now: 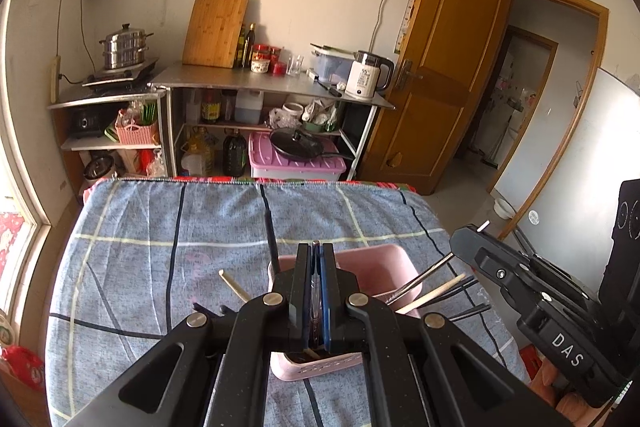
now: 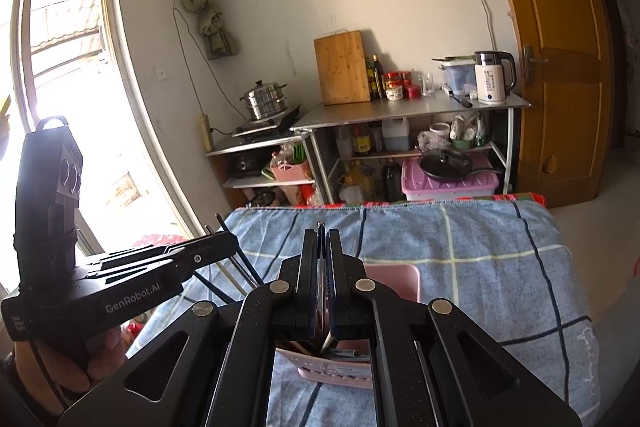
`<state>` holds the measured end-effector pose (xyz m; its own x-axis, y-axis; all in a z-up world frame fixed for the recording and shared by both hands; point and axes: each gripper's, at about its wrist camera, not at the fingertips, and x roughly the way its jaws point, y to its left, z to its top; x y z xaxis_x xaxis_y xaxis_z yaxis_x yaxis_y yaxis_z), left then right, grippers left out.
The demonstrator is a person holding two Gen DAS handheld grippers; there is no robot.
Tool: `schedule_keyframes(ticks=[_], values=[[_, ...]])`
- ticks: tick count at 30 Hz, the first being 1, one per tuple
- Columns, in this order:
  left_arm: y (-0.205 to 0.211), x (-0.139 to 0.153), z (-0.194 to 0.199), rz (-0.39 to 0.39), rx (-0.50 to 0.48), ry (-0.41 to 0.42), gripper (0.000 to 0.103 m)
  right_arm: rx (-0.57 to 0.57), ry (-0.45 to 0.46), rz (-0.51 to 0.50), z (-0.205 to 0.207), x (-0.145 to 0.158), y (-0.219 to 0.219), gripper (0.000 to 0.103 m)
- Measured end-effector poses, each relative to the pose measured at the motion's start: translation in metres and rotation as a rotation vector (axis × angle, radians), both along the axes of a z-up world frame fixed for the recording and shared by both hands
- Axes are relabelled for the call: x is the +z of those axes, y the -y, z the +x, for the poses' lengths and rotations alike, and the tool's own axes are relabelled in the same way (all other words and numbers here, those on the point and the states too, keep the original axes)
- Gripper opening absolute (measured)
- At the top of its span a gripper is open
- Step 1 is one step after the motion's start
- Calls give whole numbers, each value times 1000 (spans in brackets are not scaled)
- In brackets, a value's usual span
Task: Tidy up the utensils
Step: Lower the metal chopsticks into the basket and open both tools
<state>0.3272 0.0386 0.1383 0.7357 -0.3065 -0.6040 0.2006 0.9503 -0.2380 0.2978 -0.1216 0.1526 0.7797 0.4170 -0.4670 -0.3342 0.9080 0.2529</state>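
A pink utensil holder (image 1: 380, 269) stands on the blue plaid tablecloth (image 1: 160, 251), and several chopsticks (image 1: 434, 293) lean out of it. My left gripper (image 1: 317, 247) hovers over the holder, shut on a thin metal utensil handle (image 1: 317, 291). In the right wrist view my right gripper (image 2: 321, 233) is also above the pink holder (image 2: 396, 281), shut on a thin metal utensil (image 2: 321, 227). The right gripper body (image 1: 540, 303) shows at the right of the left wrist view. The left gripper body (image 2: 132, 267) shows at the left of the right wrist view, with dark chopsticks (image 2: 236, 263) beside it.
Beyond the table's far edge stands a metal shelf (image 1: 272, 83) with a cutting board (image 1: 216, 31), a kettle (image 1: 366, 75), bottles and a steamer pot (image 1: 124, 47). A wooden door (image 1: 448, 59) is at the right, a window (image 2: 60, 67) at the left.
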Motion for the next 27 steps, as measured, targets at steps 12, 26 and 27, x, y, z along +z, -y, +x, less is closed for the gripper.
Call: schedule_keyframes(ticks=[12,26,27], values=[[1,-25,5,3,-16,-40,4,23,-89,-29,11,-28,-9,4],[-5,-4,-23,-5,5,21,5,13,-52,-37,-8,-7,2,9],[-6,-2,-28,-4,6,27,5,14,-48,-36,-12,-6,3,10]])
